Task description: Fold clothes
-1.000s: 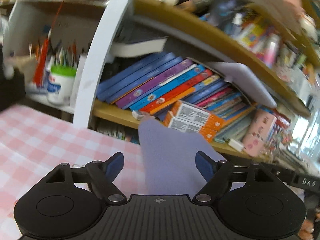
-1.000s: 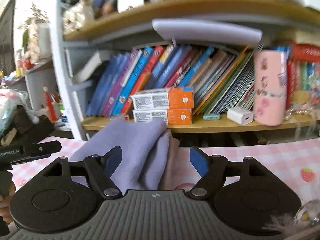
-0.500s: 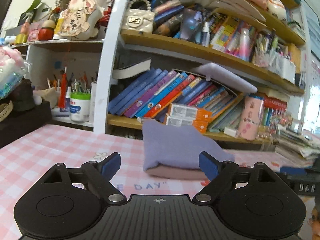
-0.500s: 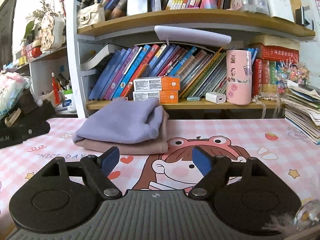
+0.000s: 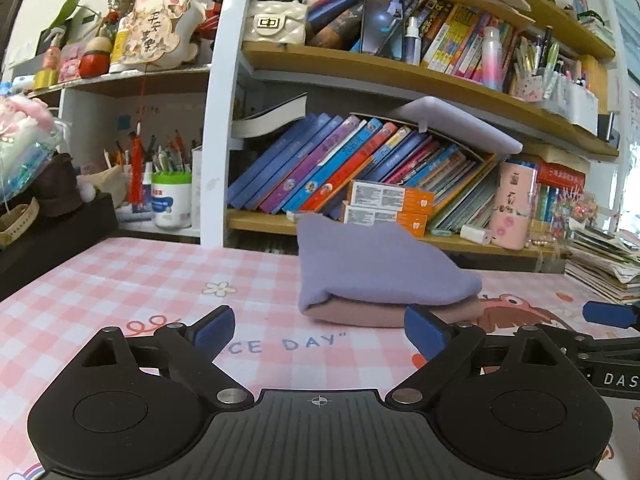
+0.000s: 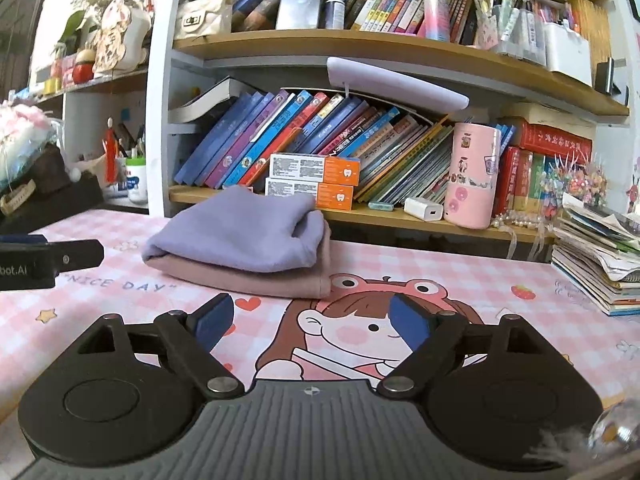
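We see two folded garments stacked on the table mat [image 6: 480, 280], one garment [image 6: 240, 240] on top of the other garment [image 6: 248, 280], just in front of the bookshelf [image 6: 360, 46]. Stack sits ahead of both grippers, left gripper [image 5: 320, 330] and right gripper [image 6: 308, 322], apart from each. Paper pile [image 6: 600, 256] lies on the mat to the right; boxes [image 6: 312, 180] sit on the shelf behind the stack.

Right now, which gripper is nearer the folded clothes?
Hard to call, roughly equal. Left gripper faces the folded clothes head-on; right gripper sits off their right end. Both open, apart from them.
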`<state>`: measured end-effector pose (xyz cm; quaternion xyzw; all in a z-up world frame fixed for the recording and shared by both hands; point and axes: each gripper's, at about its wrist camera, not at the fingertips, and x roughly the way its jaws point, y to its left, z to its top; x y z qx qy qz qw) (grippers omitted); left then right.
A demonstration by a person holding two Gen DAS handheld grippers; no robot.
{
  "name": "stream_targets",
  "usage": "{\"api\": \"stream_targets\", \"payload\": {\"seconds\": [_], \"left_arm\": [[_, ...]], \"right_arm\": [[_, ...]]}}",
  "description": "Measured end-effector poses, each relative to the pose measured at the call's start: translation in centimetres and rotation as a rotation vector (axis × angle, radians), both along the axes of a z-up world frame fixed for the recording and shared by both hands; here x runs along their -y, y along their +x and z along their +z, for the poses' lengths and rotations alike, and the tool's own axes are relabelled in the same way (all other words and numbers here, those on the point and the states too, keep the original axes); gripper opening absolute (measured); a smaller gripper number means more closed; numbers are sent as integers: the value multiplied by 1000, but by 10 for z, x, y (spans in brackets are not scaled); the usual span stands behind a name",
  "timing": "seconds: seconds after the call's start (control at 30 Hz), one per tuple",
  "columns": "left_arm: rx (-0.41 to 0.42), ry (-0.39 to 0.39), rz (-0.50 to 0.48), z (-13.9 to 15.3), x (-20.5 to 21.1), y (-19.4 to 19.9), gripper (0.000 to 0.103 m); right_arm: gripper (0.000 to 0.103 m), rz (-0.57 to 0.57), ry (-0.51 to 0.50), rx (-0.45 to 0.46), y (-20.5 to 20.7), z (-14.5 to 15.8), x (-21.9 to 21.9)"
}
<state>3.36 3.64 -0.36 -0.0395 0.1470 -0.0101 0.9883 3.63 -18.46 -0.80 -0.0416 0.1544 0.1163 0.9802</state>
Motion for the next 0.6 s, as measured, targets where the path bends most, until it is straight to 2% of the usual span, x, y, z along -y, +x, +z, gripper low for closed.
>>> {"api": "stream_targets", "payload": {"seconds": [0.1,0.23,0.37,0.6], "left_arm": [[-3,18,-7,0,3,0,98],[7,61,-20,0,11,-2,103],[-6,83,-24,1,14,0,103],[-33,75,-11,0,12,4,103]], "right_arm": [[91,-3,-1,3,-1,0,0],[102,-9,-4,7,-1,0,0],[103,-4,-11,-5,1,0,-1],[103,4,-24,-25,4,-1,-4]]}}
